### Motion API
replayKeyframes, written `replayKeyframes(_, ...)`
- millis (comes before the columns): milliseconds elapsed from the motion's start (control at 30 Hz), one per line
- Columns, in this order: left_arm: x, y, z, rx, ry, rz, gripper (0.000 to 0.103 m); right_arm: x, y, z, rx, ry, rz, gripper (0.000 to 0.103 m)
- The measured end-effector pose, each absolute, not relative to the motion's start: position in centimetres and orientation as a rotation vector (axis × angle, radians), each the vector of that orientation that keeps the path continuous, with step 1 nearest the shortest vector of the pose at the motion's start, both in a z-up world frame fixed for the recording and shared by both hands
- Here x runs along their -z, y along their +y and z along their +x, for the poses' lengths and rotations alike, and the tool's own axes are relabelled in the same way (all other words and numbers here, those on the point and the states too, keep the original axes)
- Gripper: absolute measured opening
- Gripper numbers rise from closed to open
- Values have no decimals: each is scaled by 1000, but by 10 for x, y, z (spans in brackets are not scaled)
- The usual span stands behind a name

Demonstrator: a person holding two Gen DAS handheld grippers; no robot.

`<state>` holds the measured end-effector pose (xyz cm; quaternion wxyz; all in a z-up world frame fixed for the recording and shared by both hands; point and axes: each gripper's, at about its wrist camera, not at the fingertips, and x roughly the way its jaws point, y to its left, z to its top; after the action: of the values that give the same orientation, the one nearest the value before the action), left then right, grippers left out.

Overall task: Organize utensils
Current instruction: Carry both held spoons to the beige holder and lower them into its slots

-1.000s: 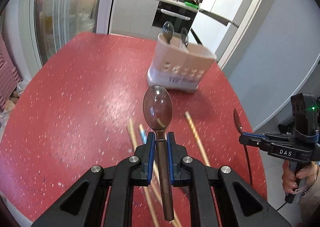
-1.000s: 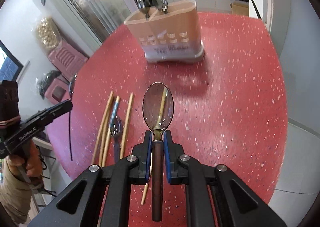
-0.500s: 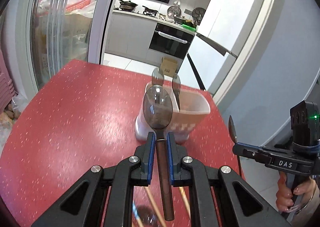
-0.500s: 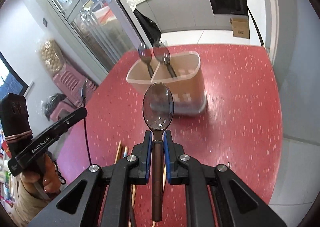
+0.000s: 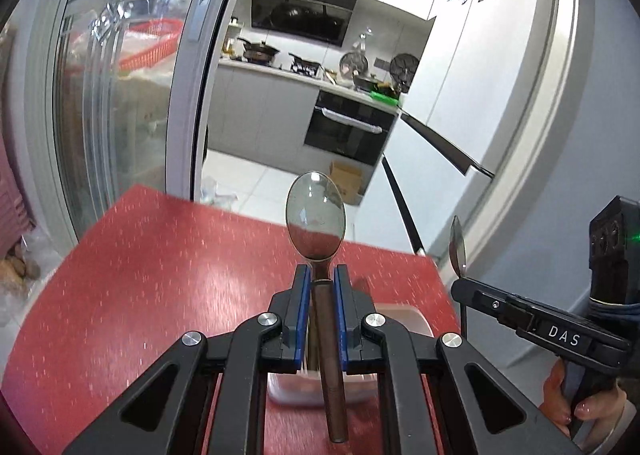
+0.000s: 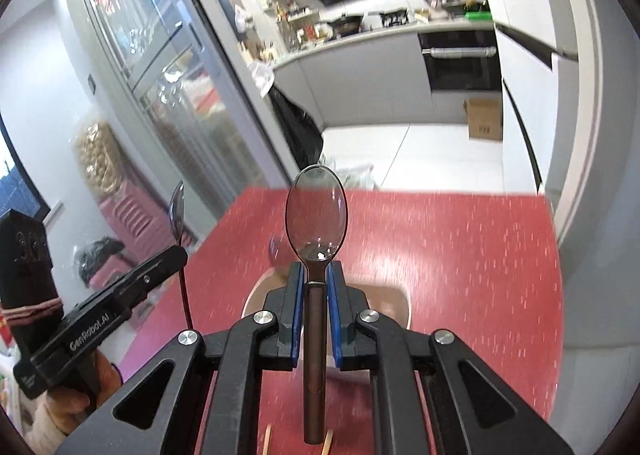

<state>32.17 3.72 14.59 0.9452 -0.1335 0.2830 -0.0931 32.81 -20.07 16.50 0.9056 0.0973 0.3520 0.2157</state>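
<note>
My left gripper [image 5: 321, 275] is shut on a spoon [image 5: 315, 221] with a brown handle, bowl pointing up. The beige utensil holder [image 5: 404, 319] sits on the red table just below and behind the fingers, mostly hidden. My right gripper [image 6: 315, 275] is shut on a second brown-handled spoon [image 6: 316, 211], also upright, above the same holder [image 6: 394, 297]. Each gripper shows in the other's view, the right one [image 5: 520, 315] at the right and the left one [image 6: 120, 303] at the left, each with its spoon standing upright.
The red speckled table [image 5: 160, 275] ends at a far edge before the kitchen floor. Chopstick tips [image 6: 268, 439] show at the bottom of the right wrist view. A glass sliding door [image 5: 120, 95] stands at the left, a white wall [image 5: 560, 135] at the right.
Both grippers have risen and moved forward with their spoons. The holder has dropped from mid-frame to beneath the fingers, and the chopsticks have nearly left view.
</note>
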Motion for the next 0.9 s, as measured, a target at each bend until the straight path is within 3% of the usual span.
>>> replayKeyframes(500, -122, 15, 367, 148, 443, -188, 40, -128, -171, 371, -403, 543, 61, 13)
replayKeyframes(900, -86, 11, 359, 125, 479, -135, 40, -95, -166, 353, -400, 513, -59, 13)
